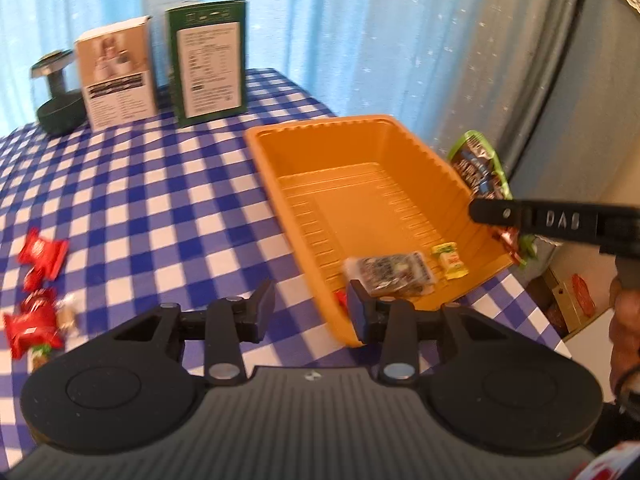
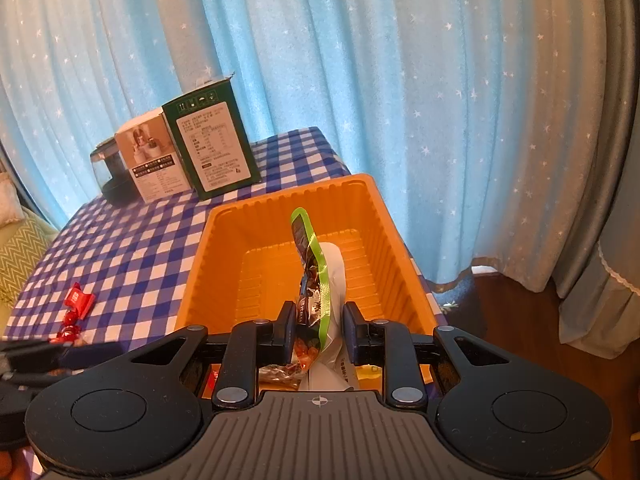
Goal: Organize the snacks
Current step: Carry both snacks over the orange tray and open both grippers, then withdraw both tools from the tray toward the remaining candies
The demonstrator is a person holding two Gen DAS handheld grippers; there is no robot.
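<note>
An orange tray (image 1: 372,140) stands on the checked table; it also shows in the right wrist view (image 2: 240,216). My left gripper (image 1: 310,312) is open at the tray's near rim; a clear packet (image 1: 394,276) and a small yellow packet (image 1: 450,260) lie in the tray just beyond it. My right gripper (image 2: 318,328) hangs over the tray with a green-edged snack bag (image 2: 314,264) between its fingers, the left pad against it and a gap at the right pad. The bag (image 1: 482,170) shows in the left wrist view beside the tray's right wall. Red candies (image 1: 40,258) lie at the left.
A white box (image 1: 118,76), a green box (image 1: 208,64) and a dark jar (image 1: 56,92) stand at the table's back by the blue curtain. More red sweets (image 1: 30,324) lie at the near left. The table edge drops off right of the tray.
</note>
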